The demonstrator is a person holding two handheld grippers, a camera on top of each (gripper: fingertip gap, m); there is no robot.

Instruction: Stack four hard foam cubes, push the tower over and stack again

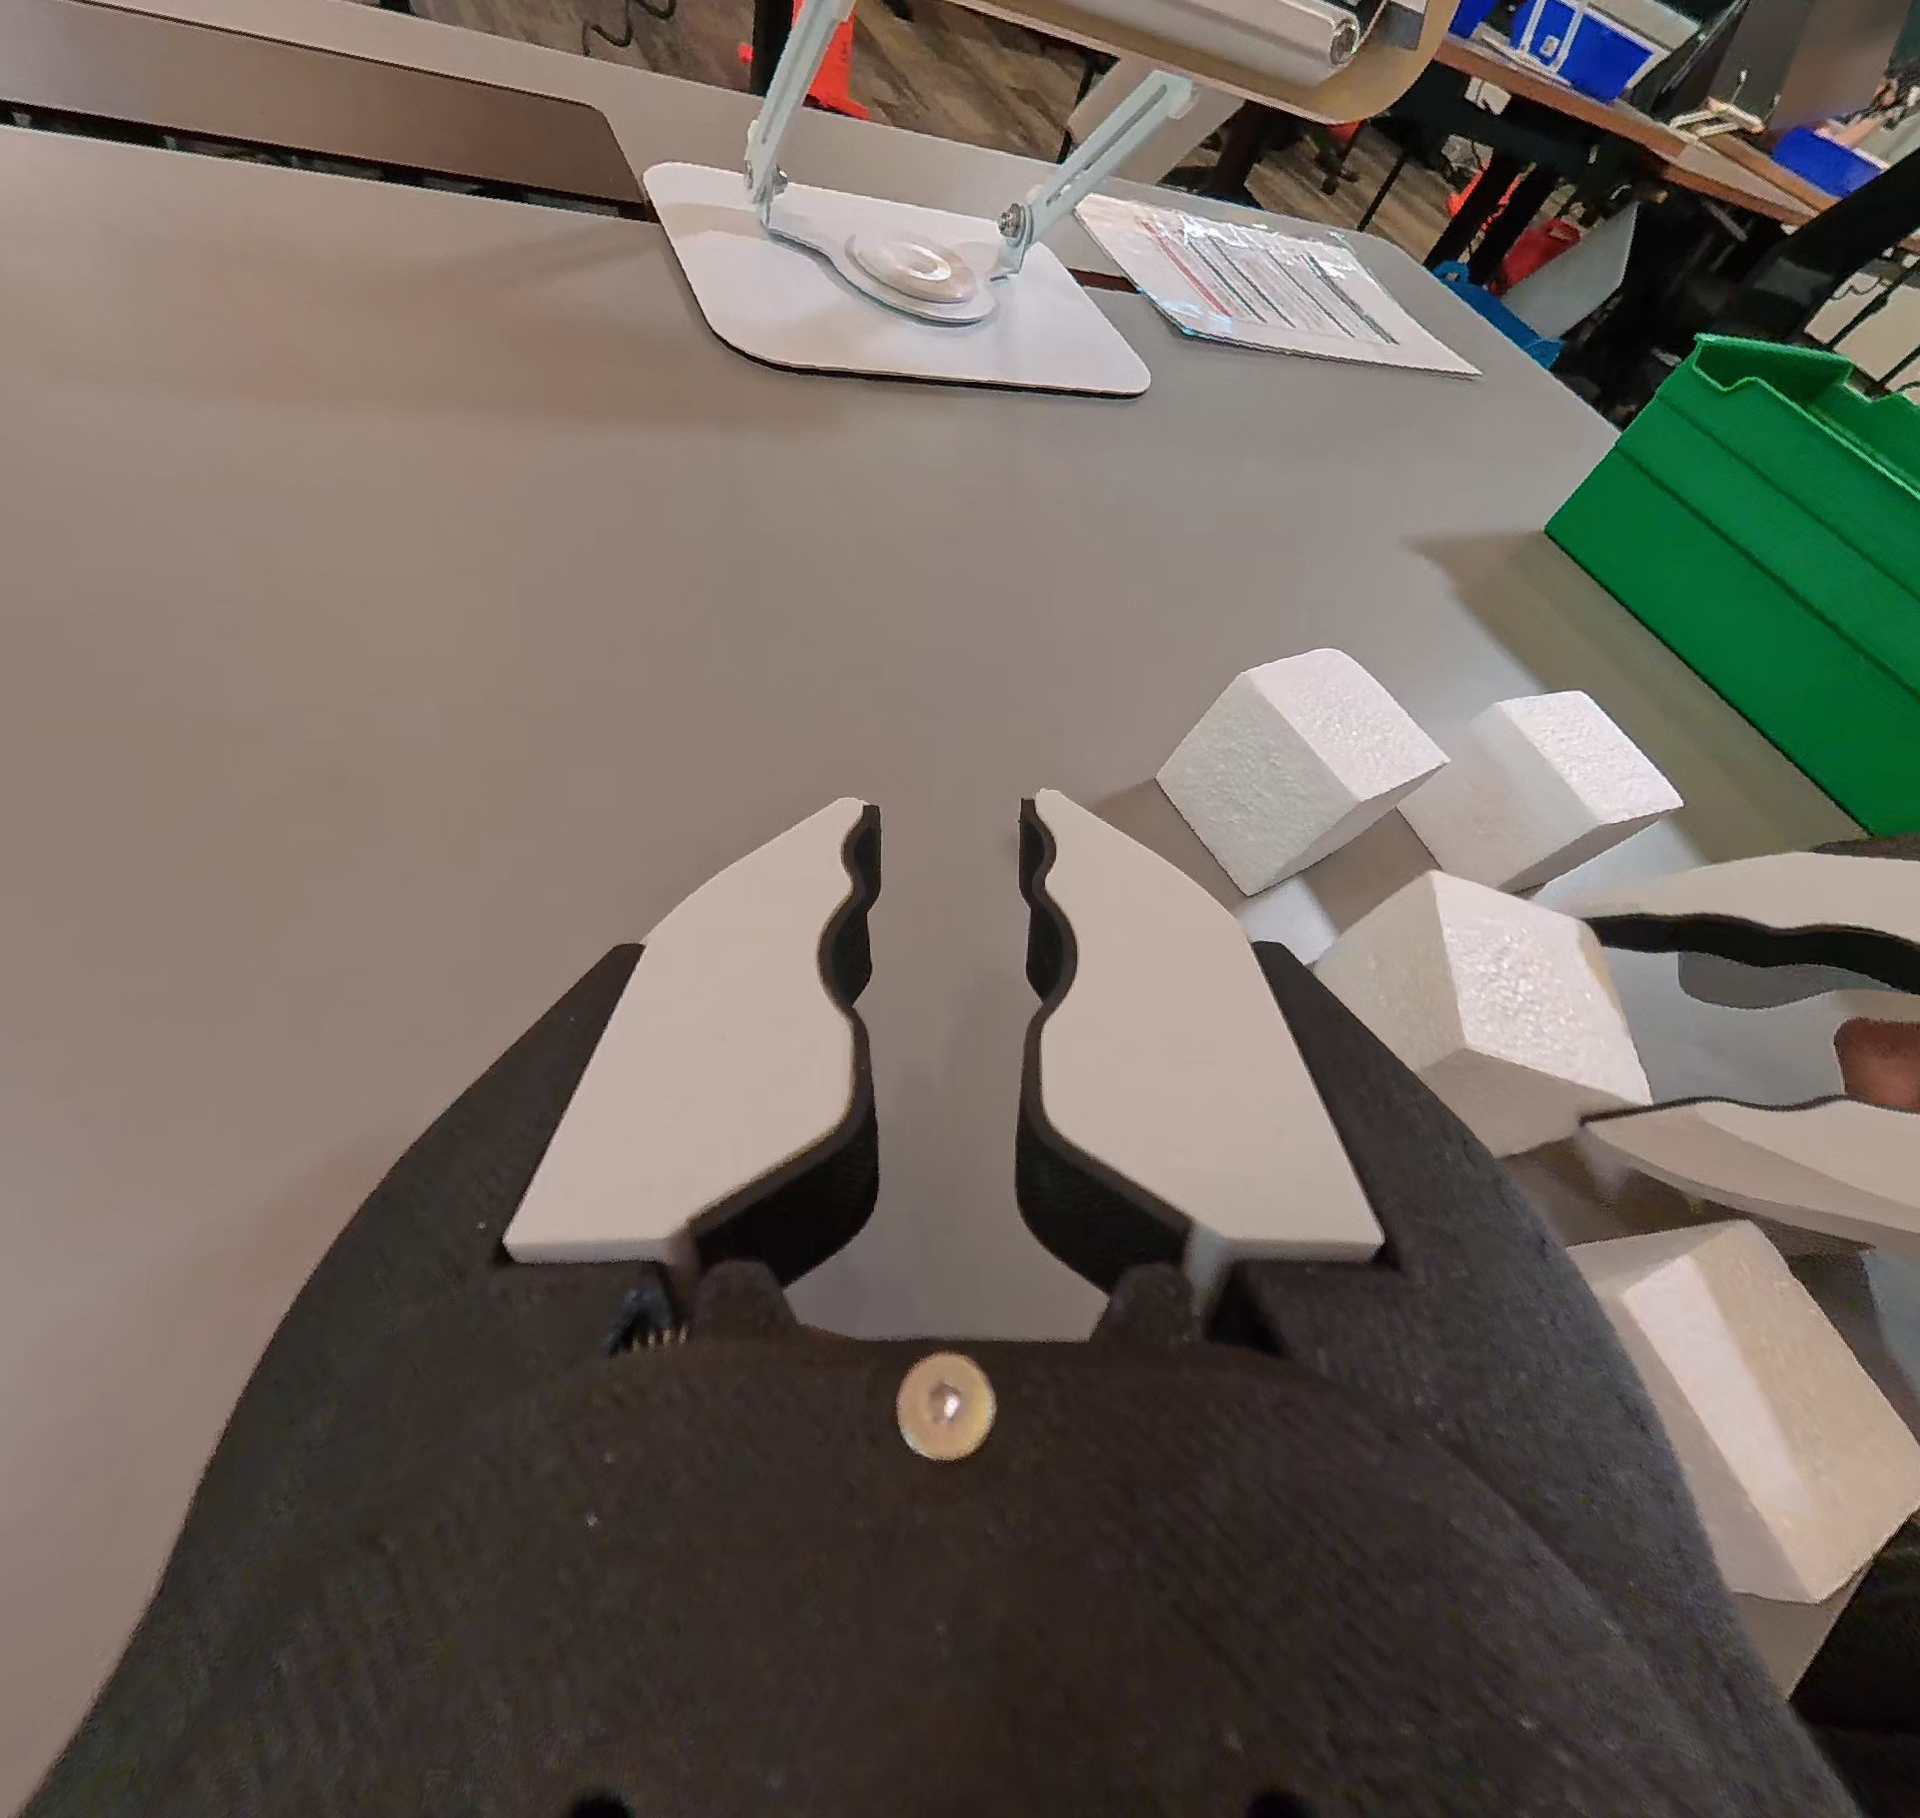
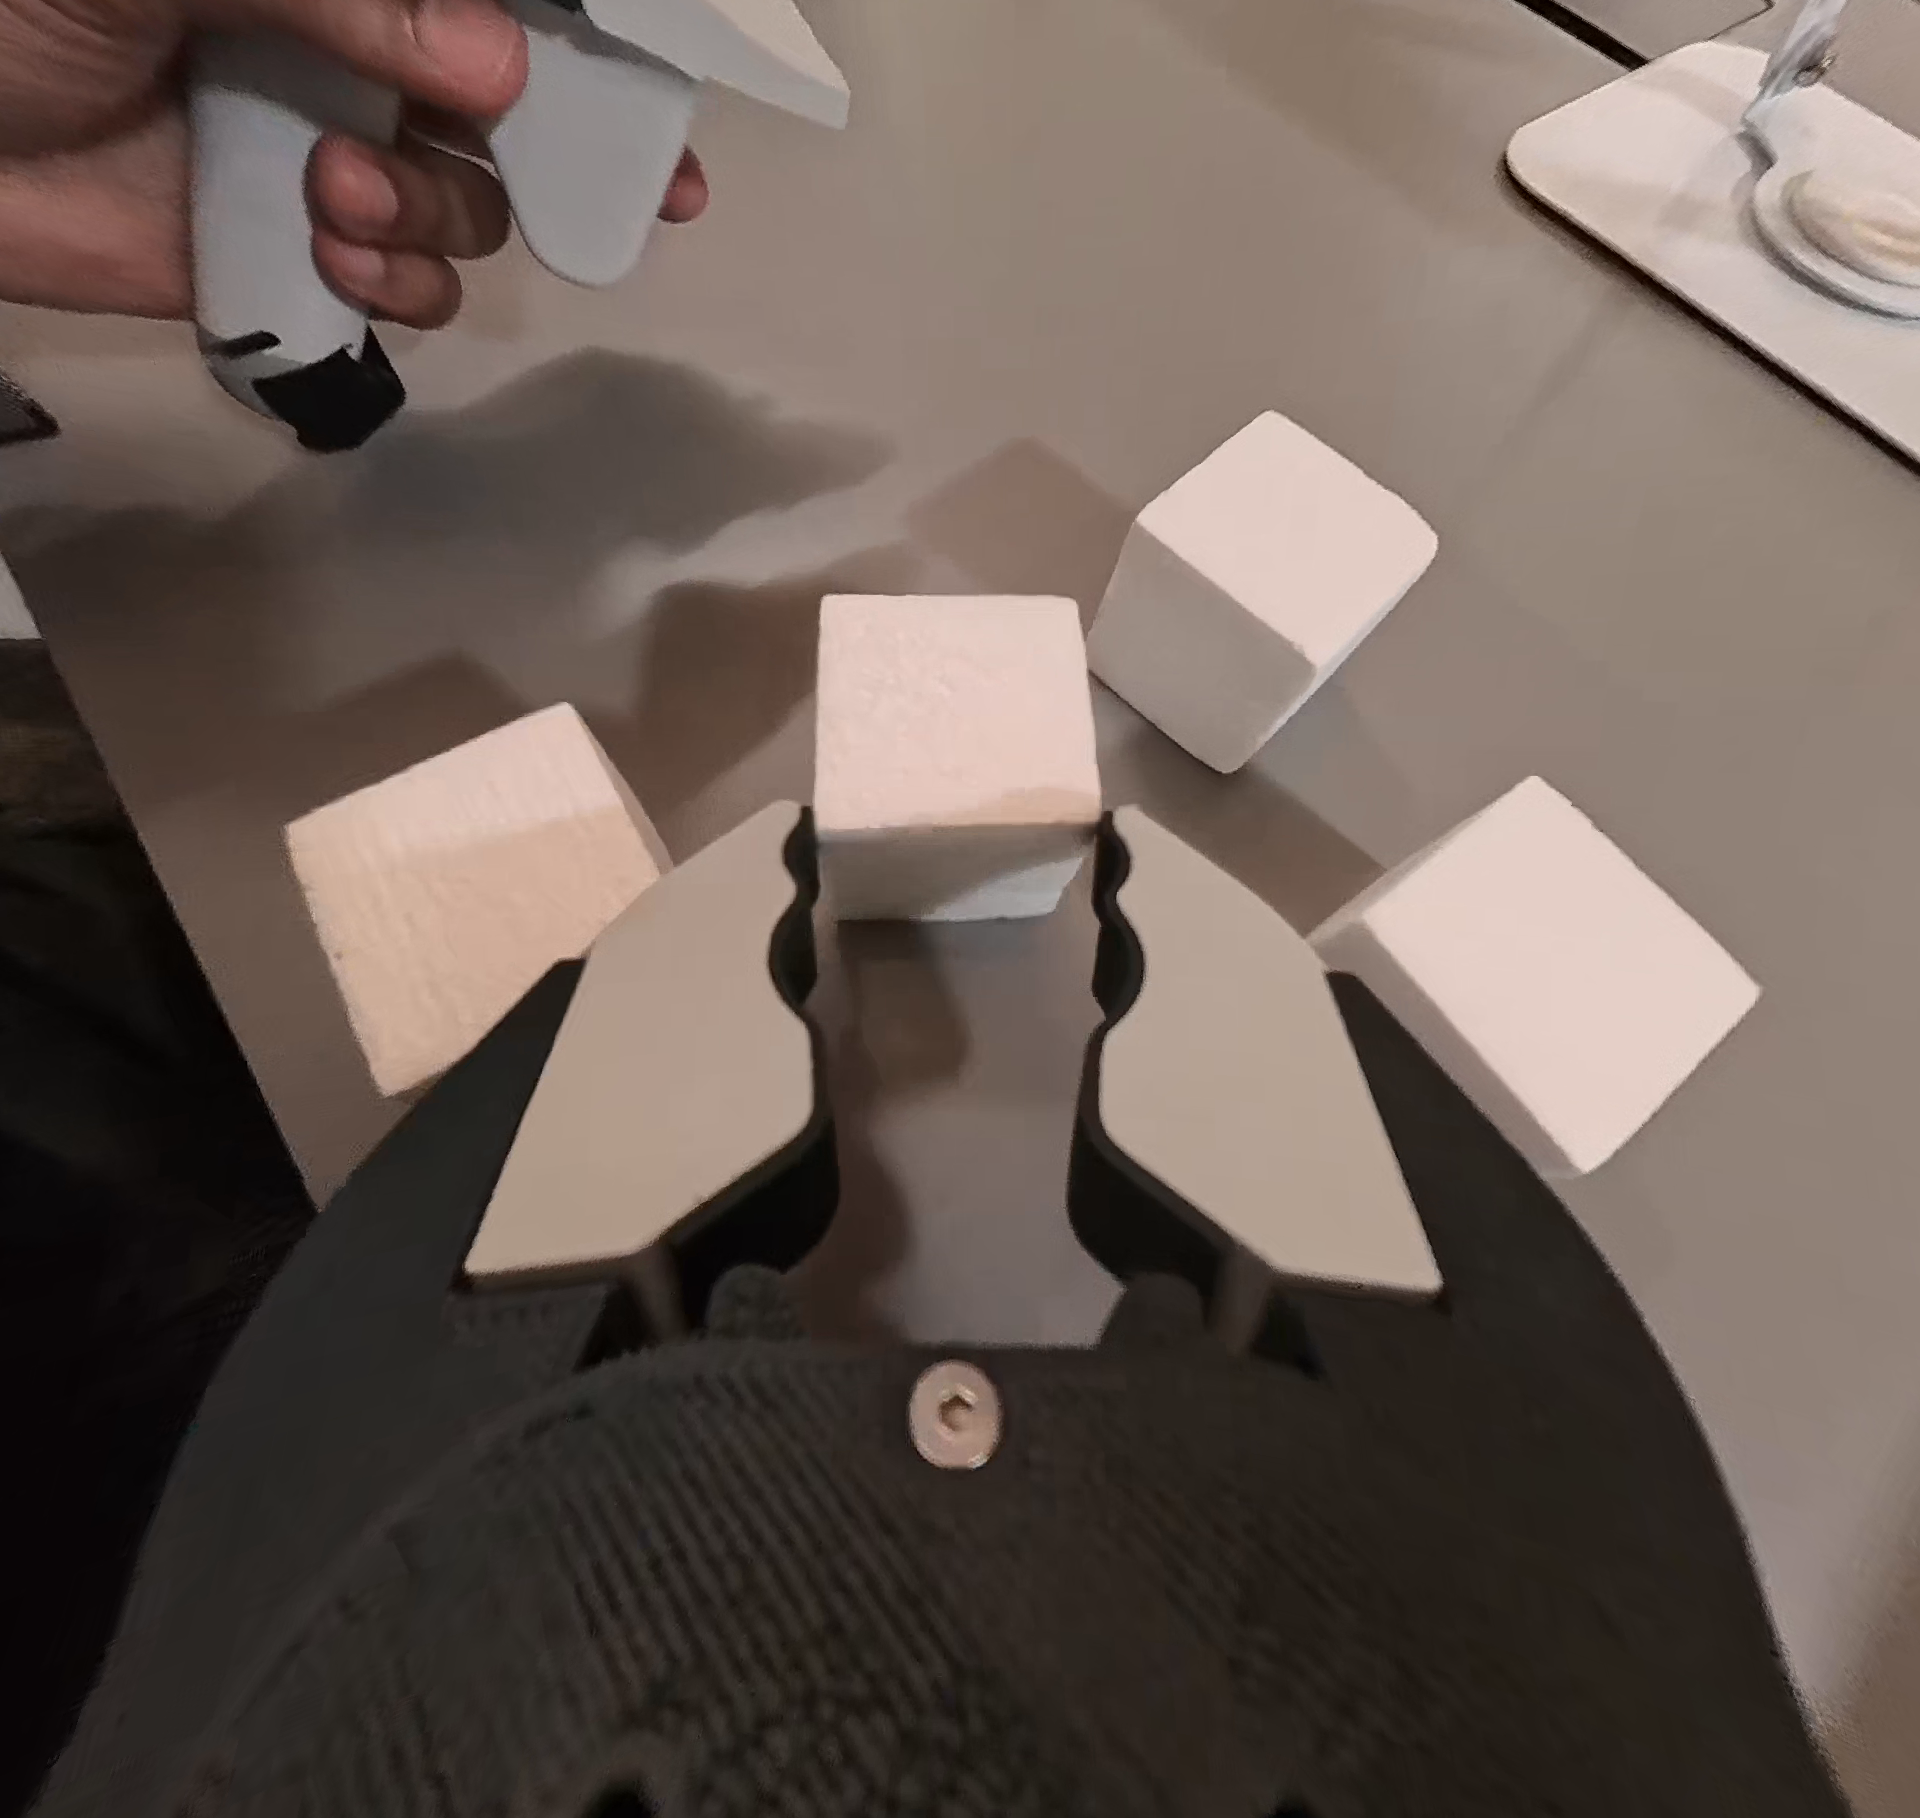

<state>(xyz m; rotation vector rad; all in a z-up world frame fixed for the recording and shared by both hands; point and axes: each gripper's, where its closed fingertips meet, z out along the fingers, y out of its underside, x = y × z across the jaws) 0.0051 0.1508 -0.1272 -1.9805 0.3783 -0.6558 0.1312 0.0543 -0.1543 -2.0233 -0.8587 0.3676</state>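
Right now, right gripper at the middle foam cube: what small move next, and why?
Probably ease the right gripper a little further forward before closing. Its jaws stand open with only the tips flanking the middle foam cube, which rests on the grey table; a tip-only pinch might slip.

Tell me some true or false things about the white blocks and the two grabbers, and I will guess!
1. The right gripper has its fingers on either side of a white foam cube. True.
2. The left gripper is holding a cube. False: its fingers are apart with only bare grey table between them.
3. There are four white cubes on the table in the right wrist view. True: the middle one, one to the left, one far right and one near right.
4. The cubes are stacked in a tower. False: they sit apart on the table.
5. A green bin sits at the table's right side. True.
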